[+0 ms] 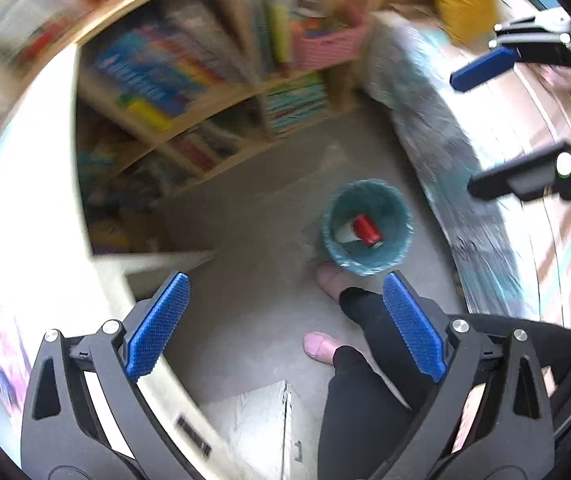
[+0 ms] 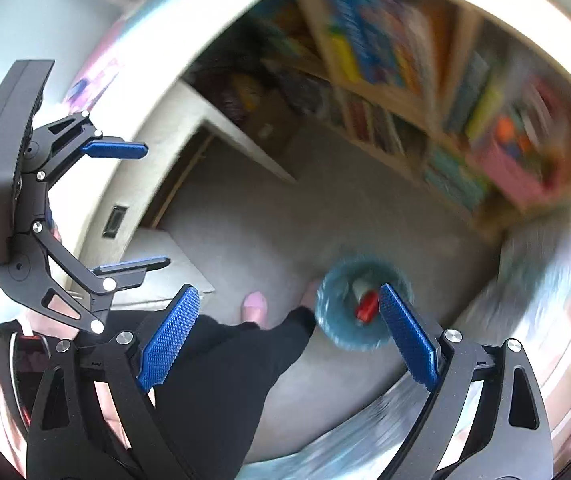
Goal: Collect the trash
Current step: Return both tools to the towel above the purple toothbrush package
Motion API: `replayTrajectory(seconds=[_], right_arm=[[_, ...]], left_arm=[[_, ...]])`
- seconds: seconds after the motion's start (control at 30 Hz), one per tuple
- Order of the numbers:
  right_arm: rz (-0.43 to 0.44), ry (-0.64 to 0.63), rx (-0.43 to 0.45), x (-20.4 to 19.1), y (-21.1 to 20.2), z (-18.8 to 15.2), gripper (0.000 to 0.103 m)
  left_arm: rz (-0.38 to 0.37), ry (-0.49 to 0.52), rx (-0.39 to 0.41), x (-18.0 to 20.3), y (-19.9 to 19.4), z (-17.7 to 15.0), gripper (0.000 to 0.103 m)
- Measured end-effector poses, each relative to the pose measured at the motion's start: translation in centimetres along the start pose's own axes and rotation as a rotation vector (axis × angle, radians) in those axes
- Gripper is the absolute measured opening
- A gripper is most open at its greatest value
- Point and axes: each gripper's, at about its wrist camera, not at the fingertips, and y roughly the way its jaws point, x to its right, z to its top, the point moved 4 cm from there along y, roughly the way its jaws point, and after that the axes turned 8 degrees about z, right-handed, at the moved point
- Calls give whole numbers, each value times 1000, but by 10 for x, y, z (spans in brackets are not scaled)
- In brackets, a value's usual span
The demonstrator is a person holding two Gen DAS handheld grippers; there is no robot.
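Both grippers, left gripper [image 1: 285, 324] and right gripper [image 2: 289, 336], hover spread and empty above the floor [image 1: 253, 240]; below, the teal bin [image 1: 367, 228] already holds a red can [image 1: 367, 230], likely dropped trash

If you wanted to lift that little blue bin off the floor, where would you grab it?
Probably by its rim. The bin stands upright with its mouth open upward, so come from above and pinch the near wall, one finger inside, clear of the red can.
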Motion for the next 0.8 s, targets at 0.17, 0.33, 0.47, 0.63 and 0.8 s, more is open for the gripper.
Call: replayTrajectory(seconds=[0.17,0.33,0.47,0.63,0.8], right_arm=[[18,-241,-43,-53,12,68,91],[31,-477,-93,-108,29,119,91],[42,-634,-134,-150,41,147,91],[48,-793,-159,-198,59,177,91],[25,-897,-175,-238,82,207,91]], left_arm=[[112,-183,-19,-69,-14,-46,96],[210,-390,-51,-135,-32,-102,96],[272,-532,-91,-175,-42,-150,96],[321,-643,-132,-213,-50,-206,96],[336,-695,-160,-254,-47,-243,96]])
